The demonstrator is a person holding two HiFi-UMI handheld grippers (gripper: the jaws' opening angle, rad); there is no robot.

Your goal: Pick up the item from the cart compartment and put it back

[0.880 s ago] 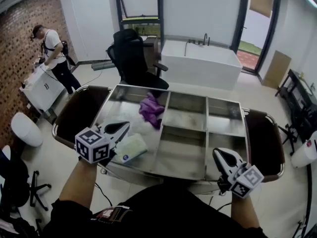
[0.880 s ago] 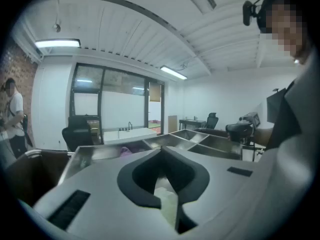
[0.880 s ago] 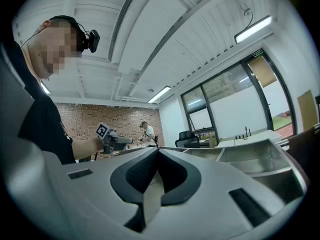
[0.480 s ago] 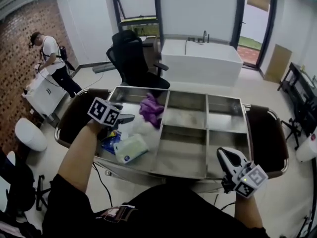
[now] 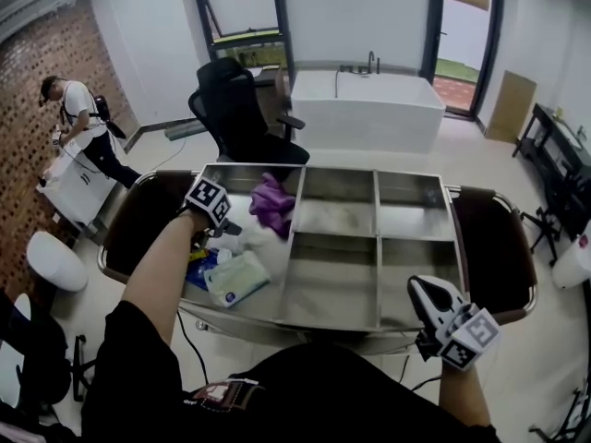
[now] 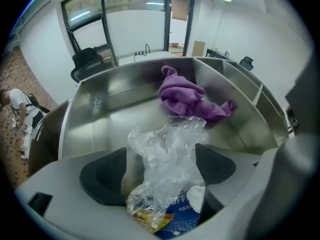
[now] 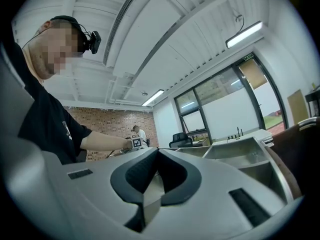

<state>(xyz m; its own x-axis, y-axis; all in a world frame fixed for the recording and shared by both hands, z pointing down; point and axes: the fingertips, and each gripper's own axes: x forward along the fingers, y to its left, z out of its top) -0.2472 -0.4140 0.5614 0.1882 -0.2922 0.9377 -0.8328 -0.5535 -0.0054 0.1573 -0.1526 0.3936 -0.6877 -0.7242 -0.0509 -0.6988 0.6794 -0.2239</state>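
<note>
Your surroundings: a bright white room with 1 brick side

To your left runs a red brick wall [image 5: 32, 81]; ahead of you the wall is white, with dark-framed windows [image 5: 235, 7] and a glazed door [image 5: 457, 35] showing green outside. A black office chair [image 5: 235, 109] stands beside a white bathtub [image 5: 367, 113] on the pale floor [image 5: 480, 169]. A rounded white fixture [image 5: 55, 261] sits low on your left. By the brick, a person in a white top [image 5: 78, 118] bends over a white cabinet [image 5: 74, 178]. A brown board [image 5: 506, 107] leans on the right wall, and strip lights [image 7: 244, 34] glow on the ceiling.
</note>
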